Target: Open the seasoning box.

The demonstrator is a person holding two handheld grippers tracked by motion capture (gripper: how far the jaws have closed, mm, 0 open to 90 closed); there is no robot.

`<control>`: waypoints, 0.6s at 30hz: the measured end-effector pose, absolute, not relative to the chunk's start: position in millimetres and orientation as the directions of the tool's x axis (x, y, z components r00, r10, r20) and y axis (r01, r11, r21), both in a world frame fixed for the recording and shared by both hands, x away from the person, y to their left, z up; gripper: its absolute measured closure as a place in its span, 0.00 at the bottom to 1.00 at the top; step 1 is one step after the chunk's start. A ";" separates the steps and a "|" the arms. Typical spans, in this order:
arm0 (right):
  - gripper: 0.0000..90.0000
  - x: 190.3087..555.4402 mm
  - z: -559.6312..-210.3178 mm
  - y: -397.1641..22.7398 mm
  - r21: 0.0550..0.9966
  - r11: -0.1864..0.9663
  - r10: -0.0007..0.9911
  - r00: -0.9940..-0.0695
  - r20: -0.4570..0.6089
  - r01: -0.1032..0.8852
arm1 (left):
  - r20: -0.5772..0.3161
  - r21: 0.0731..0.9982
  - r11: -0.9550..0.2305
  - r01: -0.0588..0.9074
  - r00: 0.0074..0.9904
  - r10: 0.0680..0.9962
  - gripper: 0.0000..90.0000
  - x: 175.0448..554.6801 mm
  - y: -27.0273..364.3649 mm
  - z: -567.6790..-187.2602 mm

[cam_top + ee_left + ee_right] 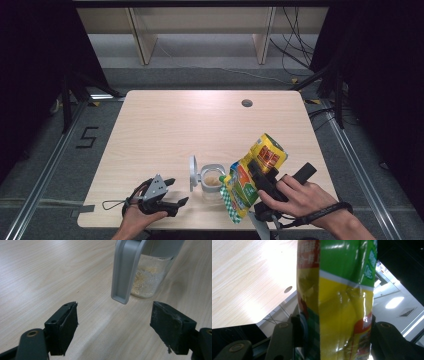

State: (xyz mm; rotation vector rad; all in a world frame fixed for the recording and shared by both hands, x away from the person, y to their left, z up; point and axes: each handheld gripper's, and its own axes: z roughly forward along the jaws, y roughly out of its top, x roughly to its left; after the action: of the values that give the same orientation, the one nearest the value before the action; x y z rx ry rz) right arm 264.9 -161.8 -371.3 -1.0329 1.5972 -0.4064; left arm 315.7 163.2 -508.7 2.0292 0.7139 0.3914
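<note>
high view: nearest the table's front edge, the left gripper (172,192) is seen low at the lower left, held by the person's left hand (137,216), its jaws spread wide with nothing between them. in the left gripper view the same two black pads (65,326) are seen apart over bare wood, and the hinged grey lid (125,270) of the jar is seen hanging just beyond them, not touched.

at the lower right, the right gripper (256,175) is held by the right hand (295,197) and is clamped on a yellow and green pouch (252,175), which is lifted off the table and tilted, its lower end pointed down toward the jar. in the right gripper view the pouch (337,300) is seen squeezed between both jaws, its foil creased at the grip.

just beside the pouch's lower end, between the two grippers, a clear jar (212,181) is stood upright on the wooden table (170,125), its lid (192,172) flipped open to the left. a shallow layer of pale powder (143,281) is seen at its bottom.

farther off, a small round hole (246,103) is set in the tabletop near the far edge. beyond the table, pale shelving legs (142,40) and loose cables (295,50) are seen on the floor.
</note>
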 end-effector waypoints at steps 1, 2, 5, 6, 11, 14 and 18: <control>0.61 264.7 -371.3 -161.7 -0.729 0.555 -0.790 0.021 -0.613 -0.400 | -0.007 0.850 -0.408 0.334 0.780 0.625 0.24 315.5 163.1 -508.8; 0.61 263.9 -371.9 -163.0 -0.723 0.567 -0.784 0.011 -0.621 -0.394 | -0.013 0.847 -0.406 0.343 0.777 0.630 0.24 315.2 162.9 -509.0; 0.61 264.2 -372.4 -163.2 -0.719 0.574 -0.780 0.006 -0.626 -0.393 | -0.020 0.850 -0.397 0.347 0.775 0.632 0.24 315.2 162.4 -509.3; 0.61 265.6 -372.9 -161.1 -0.731 0.551 -0.794 0.016 -0.607 -0.402 | -0.012 0.849 -0.403 0.342 0.774 0.633 0.24 315.2 162.2 -509.6; 0.61 266.7 -373.3 -160.3 -0.729 0.557 -0.790 0.015 -0.612 -0.398 | -0.001 0.849 -0.411 0.332 0.779 0.627 0.24 315.7 162.9 -509.1; 0.61 267.8 -372.4 -159.2 -0.732 0.550 -0.796 0.013 -0.605 -0.402 | -0.005 0.851 -0.407 0.332 0.779 0.627 0.24 315.6 162.4 -509.3; 0.61 268.7 -372.4 -159.1 -0.730 0.554 -0.795 0.006 -0.606 -0.401 | -0.025 0.851 -0.393 0.349 0.774 0.633 0.24 314.2 160.8 -509.8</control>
State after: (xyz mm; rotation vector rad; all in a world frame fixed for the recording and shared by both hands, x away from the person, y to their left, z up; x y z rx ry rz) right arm 268.7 -159.1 -372.4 -1.0340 1.6107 -0.4165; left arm 314.2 160.8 -509.8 2.0171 0.7355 0.3771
